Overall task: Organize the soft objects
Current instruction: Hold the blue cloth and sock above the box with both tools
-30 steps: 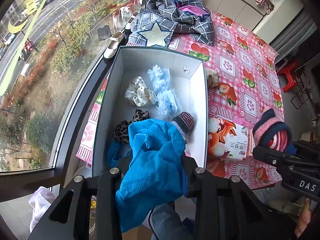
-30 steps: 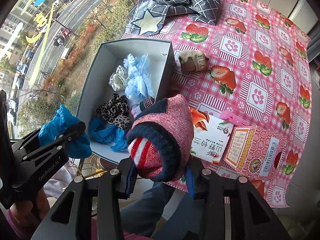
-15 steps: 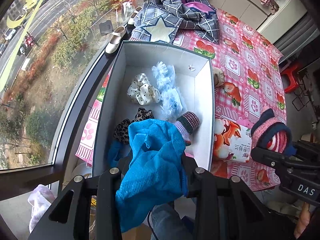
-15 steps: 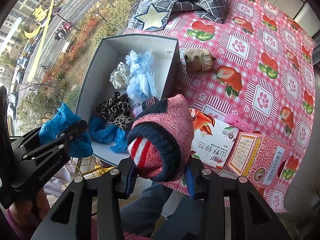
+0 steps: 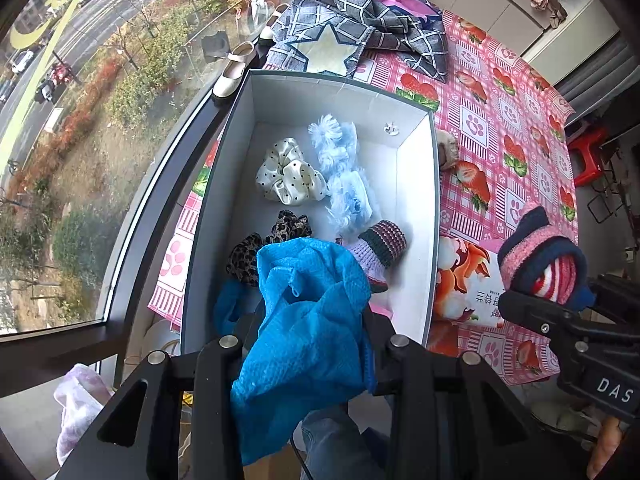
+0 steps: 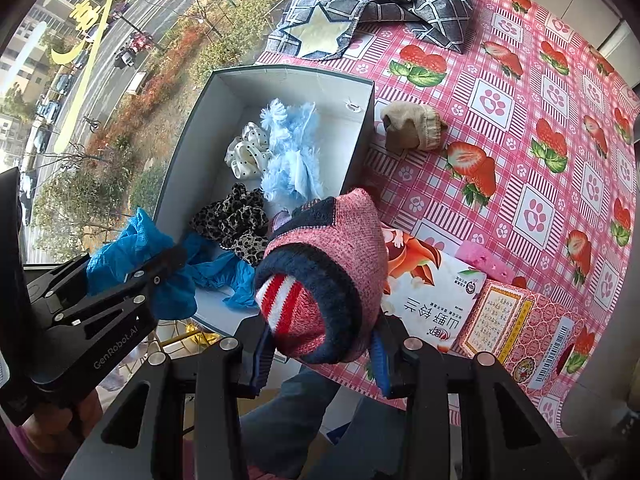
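Left fingers: my left gripper (image 5: 310,344) is clamped on the blue cloth (image 5: 304,320), above the near end of the white box (image 5: 416,208).
Right fingers: my right gripper (image 6: 320,344) pinches the pink knit hat (image 6: 332,276), just right of the box's near corner.
Box contents: scrunchies, fluffy blue item (image 5: 344,176).

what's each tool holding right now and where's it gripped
Left tool pinches the bunched middle of a blue mesh cloth. Right tool clamps a rolled pink-and-navy knit sock at its sides.
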Motion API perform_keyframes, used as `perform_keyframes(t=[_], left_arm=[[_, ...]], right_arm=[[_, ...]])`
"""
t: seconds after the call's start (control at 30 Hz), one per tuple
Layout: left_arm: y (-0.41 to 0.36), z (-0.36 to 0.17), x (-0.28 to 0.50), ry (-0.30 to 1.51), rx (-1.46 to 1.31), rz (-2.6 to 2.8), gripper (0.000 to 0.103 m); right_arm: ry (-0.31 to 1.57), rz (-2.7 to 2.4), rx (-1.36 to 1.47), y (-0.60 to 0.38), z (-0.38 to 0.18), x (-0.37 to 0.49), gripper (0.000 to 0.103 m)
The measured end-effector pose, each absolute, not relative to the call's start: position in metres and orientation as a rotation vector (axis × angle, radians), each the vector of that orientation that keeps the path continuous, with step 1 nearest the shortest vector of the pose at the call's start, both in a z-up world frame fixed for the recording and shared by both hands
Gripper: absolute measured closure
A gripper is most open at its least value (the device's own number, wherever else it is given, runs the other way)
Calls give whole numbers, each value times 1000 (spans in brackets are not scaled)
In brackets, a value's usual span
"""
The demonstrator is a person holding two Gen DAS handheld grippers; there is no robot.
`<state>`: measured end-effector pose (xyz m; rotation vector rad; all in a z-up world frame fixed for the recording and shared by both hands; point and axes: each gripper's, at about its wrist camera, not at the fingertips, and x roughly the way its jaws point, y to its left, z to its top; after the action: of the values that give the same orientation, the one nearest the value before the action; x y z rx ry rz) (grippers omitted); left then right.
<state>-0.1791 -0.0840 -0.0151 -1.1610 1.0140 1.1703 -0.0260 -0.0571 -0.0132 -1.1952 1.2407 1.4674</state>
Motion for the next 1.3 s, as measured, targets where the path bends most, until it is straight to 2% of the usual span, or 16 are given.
perform_keyframes(t=[1.3], left_arm=[[-76,-25,-174,1033,-1178,1168,65]], right_arm=[[1260,1475,-1201,-46,-19,-32,62]])
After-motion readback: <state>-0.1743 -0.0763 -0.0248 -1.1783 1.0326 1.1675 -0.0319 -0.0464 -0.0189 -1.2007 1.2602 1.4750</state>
